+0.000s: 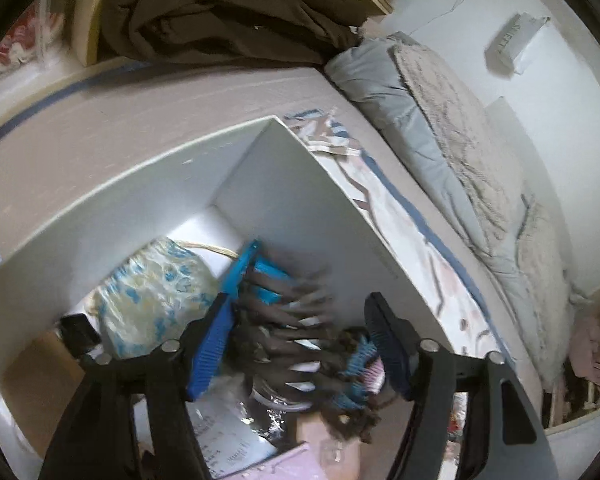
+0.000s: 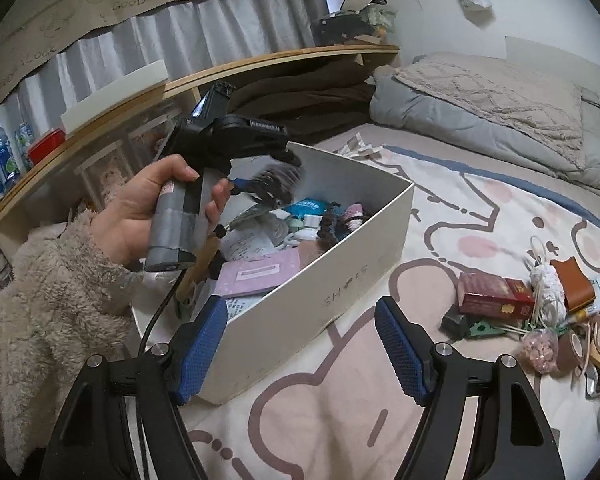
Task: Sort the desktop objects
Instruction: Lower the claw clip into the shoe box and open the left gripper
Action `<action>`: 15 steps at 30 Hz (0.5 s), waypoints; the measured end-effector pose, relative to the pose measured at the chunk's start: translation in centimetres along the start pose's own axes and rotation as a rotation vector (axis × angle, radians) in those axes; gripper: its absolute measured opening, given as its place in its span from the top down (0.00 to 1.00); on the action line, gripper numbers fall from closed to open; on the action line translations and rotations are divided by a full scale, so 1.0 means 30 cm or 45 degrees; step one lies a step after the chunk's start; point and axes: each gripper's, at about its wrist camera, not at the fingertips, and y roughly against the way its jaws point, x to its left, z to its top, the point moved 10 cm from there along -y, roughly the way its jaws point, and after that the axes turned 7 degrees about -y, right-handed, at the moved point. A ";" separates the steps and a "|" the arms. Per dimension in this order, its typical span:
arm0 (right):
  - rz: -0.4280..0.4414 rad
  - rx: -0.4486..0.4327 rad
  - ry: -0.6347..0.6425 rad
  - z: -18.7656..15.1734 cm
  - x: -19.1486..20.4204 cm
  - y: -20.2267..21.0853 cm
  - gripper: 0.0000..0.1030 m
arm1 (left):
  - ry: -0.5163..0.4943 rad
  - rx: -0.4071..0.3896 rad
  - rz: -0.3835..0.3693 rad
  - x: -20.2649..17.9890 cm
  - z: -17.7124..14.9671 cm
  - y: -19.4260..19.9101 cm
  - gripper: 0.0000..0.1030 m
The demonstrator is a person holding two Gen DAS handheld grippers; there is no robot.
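My left gripper (image 1: 300, 344) hangs open over the white shoe box (image 1: 180, 168). A blurred dark comb-like item with a blue handle (image 1: 276, 292) lies between and just beyond its fingers, free of the pads. The box holds a blue-patterned pouch (image 1: 156, 300), a pink card (image 2: 256, 276) and other small items. In the right wrist view the left gripper (image 2: 260, 184), held by a hand, is over the box (image 2: 340, 264) with the dark item (image 2: 278, 178) at its tips. My right gripper (image 2: 300, 344) is open and empty beside the box's near wall.
A heap of small things lies on the patterned sheet at right: a red box (image 2: 496, 296), a brown leather piece (image 2: 574, 284), white cord (image 2: 546, 292), tape rolls. Grey bedding (image 2: 500, 108) lies behind. A wooden shelf (image 2: 180, 84) with bottles runs along the left.
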 end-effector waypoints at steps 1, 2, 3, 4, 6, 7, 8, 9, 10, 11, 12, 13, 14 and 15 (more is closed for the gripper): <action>-0.011 -0.002 0.010 -0.001 0.002 -0.001 0.26 | -0.019 -0.013 0.005 -0.009 0.003 0.012 0.23; -0.022 -0.006 0.023 -0.002 0.004 -0.002 0.26 | -0.038 -0.025 0.015 -0.015 0.006 0.021 0.23; -0.027 -0.008 0.031 -0.004 0.006 -0.003 0.26 | -0.059 -0.032 0.024 -0.023 0.006 0.029 0.23; -0.027 -0.008 0.033 -0.006 0.008 -0.003 0.26 | -0.079 -0.036 0.029 -0.031 0.007 0.039 0.23; -0.023 -0.008 0.035 -0.008 0.014 -0.002 0.26 | -0.095 -0.040 0.025 -0.041 0.005 0.053 0.23; -0.026 -0.009 0.038 -0.009 0.016 -0.002 0.26 | -0.105 -0.040 0.021 -0.047 0.002 0.061 0.23; -0.032 -0.011 0.039 -0.009 0.018 -0.003 0.26 | -0.116 -0.039 0.022 -0.049 0.000 0.066 0.23; -0.035 -0.012 0.038 -0.009 0.019 -0.002 0.26 | -0.130 -0.039 0.025 -0.052 -0.003 0.075 0.23; -0.035 -0.013 0.034 -0.008 0.021 0.000 0.26 | -0.142 -0.041 0.027 -0.055 -0.005 0.083 0.23; -0.033 -0.016 0.031 -0.007 0.024 0.003 0.26 | -0.159 -0.043 0.031 -0.059 -0.005 0.092 0.23; -0.031 -0.018 0.027 -0.006 0.027 0.006 0.26 | -0.180 -0.045 0.040 -0.061 -0.007 0.103 0.23; -0.031 -0.020 0.025 -0.006 0.029 0.008 0.26 | -0.199 -0.046 0.051 -0.062 -0.009 0.111 0.23; -0.032 -0.021 0.023 -0.004 0.030 0.010 0.26 | -0.218 -0.049 0.066 -0.061 -0.009 0.118 0.23; -0.035 -0.023 0.021 -0.004 0.032 0.012 0.26 | -0.243 -0.053 0.088 -0.058 -0.009 0.128 0.23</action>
